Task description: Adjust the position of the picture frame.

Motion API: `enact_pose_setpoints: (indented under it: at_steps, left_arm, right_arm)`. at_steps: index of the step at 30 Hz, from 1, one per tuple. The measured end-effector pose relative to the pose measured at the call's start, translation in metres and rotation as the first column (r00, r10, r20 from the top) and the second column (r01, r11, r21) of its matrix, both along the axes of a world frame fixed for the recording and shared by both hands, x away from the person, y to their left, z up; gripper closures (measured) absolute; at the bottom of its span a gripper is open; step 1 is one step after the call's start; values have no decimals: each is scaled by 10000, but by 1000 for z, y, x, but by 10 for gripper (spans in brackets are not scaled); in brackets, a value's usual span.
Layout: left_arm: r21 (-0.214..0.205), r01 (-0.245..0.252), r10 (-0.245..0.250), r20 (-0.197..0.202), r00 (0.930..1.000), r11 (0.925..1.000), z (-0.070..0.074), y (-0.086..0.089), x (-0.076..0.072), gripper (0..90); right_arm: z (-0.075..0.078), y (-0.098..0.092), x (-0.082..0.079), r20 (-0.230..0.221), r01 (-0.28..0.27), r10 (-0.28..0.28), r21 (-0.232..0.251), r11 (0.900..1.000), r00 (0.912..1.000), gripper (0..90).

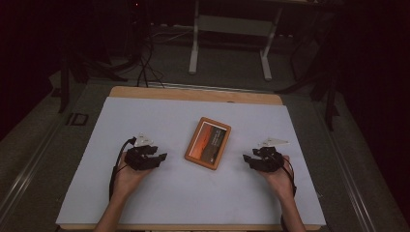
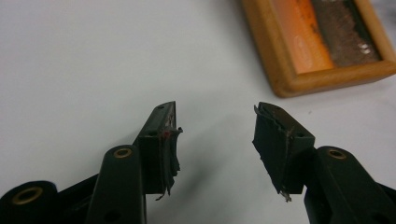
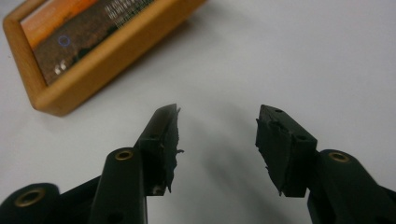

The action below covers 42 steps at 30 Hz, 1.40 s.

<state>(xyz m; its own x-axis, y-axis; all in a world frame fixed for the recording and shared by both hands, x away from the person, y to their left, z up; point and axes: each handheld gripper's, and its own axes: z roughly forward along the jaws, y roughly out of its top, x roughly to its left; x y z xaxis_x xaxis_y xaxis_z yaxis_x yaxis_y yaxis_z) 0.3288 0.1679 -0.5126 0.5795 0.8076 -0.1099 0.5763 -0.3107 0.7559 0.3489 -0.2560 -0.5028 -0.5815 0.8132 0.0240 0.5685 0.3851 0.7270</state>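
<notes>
A wooden picture frame (image 1: 208, 142) with an orange and brown print lies flat near the middle of the white tabletop. My left gripper (image 1: 159, 158) rests low to its left, open, with only bare table between its jaws. In the left gripper view the gripper (image 2: 215, 122) points at the table and a corner of the frame (image 2: 322, 51) lies ahead at upper right. My right gripper (image 1: 247, 159) sits to the frame's right, also open and holding nothing. In the right gripper view the gripper (image 3: 217, 122) faces bare table, with the frame (image 3: 93, 46) ahead at upper left.
The white sheet (image 1: 145, 116) covers a wooden table whose far edge (image 1: 193, 94) shows beyond it. A white desk stand (image 1: 232, 43) and dark cables stand on the floor behind. Both forearms enter from the bottom edge.
</notes>
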Motion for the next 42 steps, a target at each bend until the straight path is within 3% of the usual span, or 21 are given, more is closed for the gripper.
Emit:
enact_pose_setpoints:
  at_steps: [11,29,34,42]
  left_arm:
    - [-353,669,-677,-208,9975,9971,10,-12,20,477]
    - [-508,1288,-1298,-173,9914,9904,13,-43,47,451]
    - [-620,1484,-1511,-417,9876,9870,8,-52,57,435]
    - [-813,1803,-1885,-1075,9762,9802,-4,-69,74,300]
  right_arm:
    - [12,29,13,-51,-688,687,-146,9975,9976,423]
    - [5,60,32,-440,-1123,1128,152,9936,9926,374]
    - [2,67,38,-580,-1028,1047,347,9941,9928,325]
    - [-5,74,47,-1031,-867,963,937,9918,9900,205]
